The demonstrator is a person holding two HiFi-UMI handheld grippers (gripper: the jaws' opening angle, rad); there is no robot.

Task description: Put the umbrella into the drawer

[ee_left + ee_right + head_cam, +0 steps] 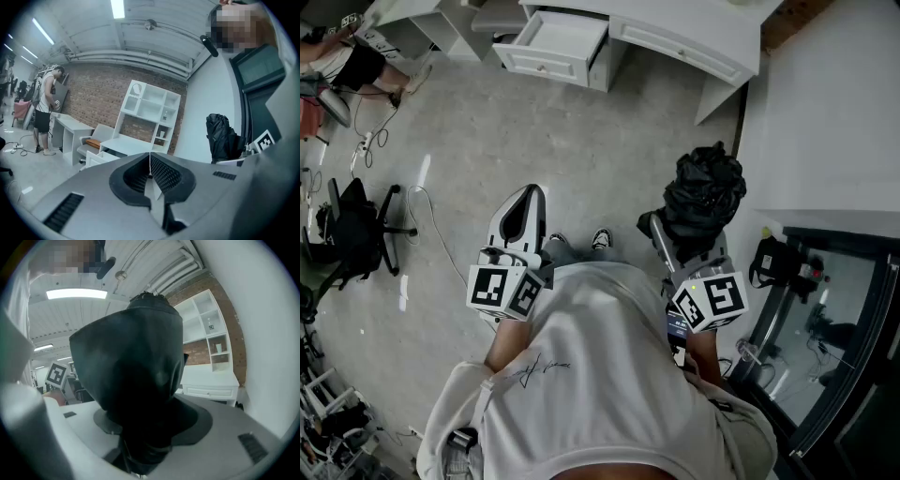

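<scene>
A black folded umbrella point(704, 193) sticks up and forward out of my right gripper point(673, 246), whose jaws are shut on its lower end. In the right gripper view the umbrella point(136, 376) fills the middle and hides most of both jaws of the right gripper point(147, 432). My left gripper point(523, 208) is held out level beside it, shut with nothing in it. In the left gripper view the pads of the left gripper point(150, 164) meet. The open white drawer point(555, 42) juts from the white desk point(675, 33) at the far side of the floor. From the left gripper's camera the drawer point(95, 158) shows ahead, low and left.
A black office chair point(356, 232) and cables lie on the floor at the left. A person point(46, 105) stands at a white table far left. White shelves point(149, 112) rise above the desk against a brick wall. A white wall and a glass door point(839, 342) are close on my right.
</scene>
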